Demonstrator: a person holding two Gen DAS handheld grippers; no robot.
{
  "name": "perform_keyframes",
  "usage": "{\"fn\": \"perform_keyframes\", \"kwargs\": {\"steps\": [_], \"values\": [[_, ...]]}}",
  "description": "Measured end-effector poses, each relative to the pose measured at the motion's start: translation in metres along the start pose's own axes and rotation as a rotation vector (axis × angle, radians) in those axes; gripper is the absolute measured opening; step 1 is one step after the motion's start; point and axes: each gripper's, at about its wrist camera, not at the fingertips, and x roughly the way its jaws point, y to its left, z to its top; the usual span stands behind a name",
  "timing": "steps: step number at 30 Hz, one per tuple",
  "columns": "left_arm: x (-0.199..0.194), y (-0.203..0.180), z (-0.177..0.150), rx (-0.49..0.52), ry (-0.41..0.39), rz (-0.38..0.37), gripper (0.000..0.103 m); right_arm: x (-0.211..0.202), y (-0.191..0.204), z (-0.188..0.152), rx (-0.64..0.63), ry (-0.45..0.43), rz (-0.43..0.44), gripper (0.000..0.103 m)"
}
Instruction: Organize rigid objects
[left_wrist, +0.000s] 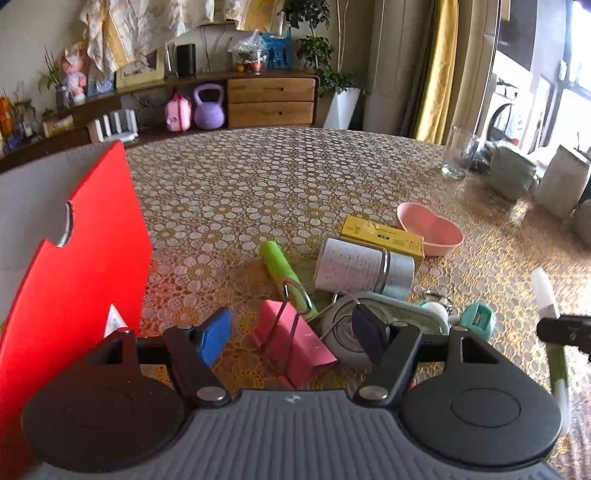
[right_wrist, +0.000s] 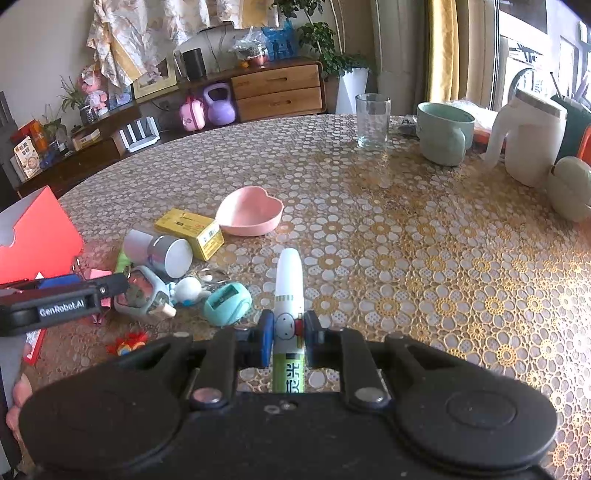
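A: What does the right gripper (right_wrist: 289, 334) have?

B: Its fingers are clamped on a white and green marker (right_wrist: 290, 295), cap pointing away over the bench (right_wrist: 406, 240). The pads press its barrel from both sides, and the marker is held above the flowered cloth.

A: And the left gripper (left_wrist: 291, 332)?

B: Its fingers stand wide apart, holding nothing. Between them, on the bench, lies a pink binder clip (left_wrist: 295, 339) with its wire handles up. The blue pad (left_wrist: 214, 336) is to the clip's left, the dark pad to its right, neither touching it as far as I can see.

A: What else is in the pile?

B: Just beyond the clip is a green pen (left_wrist: 284, 273), and to its right a white jar with a silver lid (left_wrist: 364, 267) on its side. Behind the jar lies a yellow box (left_wrist: 384, 236), touching or just beside a pink heart-shaped bowl (left_wrist: 430, 229). Near the dark pad lies a pale green lidded case (left_wrist: 391, 314), with a teal sharpener (left_wrist: 478, 319) further right and a small white figure (right_wrist: 188, 290) between them.

A: Anything at the left edge?

B: A red board (left_wrist: 74, 277) stands upright there, very near the left gripper.

A: And the far right?

B: A clear glass (right_wrist: 372, 120), a pale green mug (right_wrist: 443, 134) and a white jug (right_wrist: 528, 142) stand well apart from the pile.
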Motion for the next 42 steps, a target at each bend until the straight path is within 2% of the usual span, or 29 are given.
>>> {"fn": "perform_keyframes", "kwargs": {"steps": [2,3,4,5,6,8,9,13,15,28,42], "values": [[0.003,0.008,0.001,-0.034,0.010,-0.021,0.071,0.001,0.001,-0.001,0.003,0.002,-0.001,0.016],[0.004,0.010,0.001,-0.046,0.012,-0.022,0.068,0.002,0.001,-0.001,0.005,0.002,0.000,0.016],[0.004,0.011,0.001,-0.053,0.009,-0.020,0.063,0.002,0.001,-0.001,0.006,0.003,-0.001,0.016],[0.003,0.012,0.000,-0.057,0.006,-0.020,0.051,0.003,0.001,-0.001,0.006,0.003,-0.002,0.016],[0.002,0.013,-0.001,-0.062,0.005,-0.025,0.044,0.004,0.000,-0.001,0.008,0.004,-0.002,0.016],[0.001,0.013,-0.002,-0.058,0.001,-0.012,0.041,0.004,0.000,-0.001,0.010,0.007,-0.004,0.016],[0.000,0.013,-0.003,-0.057,-0.006,0.000,0.034,0.005,0.000,-0.001,0.010,0.007,-0.006,0.016],[-0.004,0.017,-0.003,-0.072,-0.010,0.003,0.028,0.003,0.000,-0.002,0.008,0.002,-0.011,0.016],[-0.008,0.016,-0.003,-0.062,-0.023,0.014,0.015,0.002,0.000,-0.001,0.007,-0.002,-0.013,0.016],[-0.043,0.014,-0.004,-0.065,-0.031,-0.044,0.013,-0.019,0.003,0.000,-0.006,-0.031,-0.006,0.016],[-0.095,0.030,0.020,-0.090,-0.072,-0.060,0.013,-0.063,0.033,0.017,-0.027,-0.100,0.087,0.016]]}}
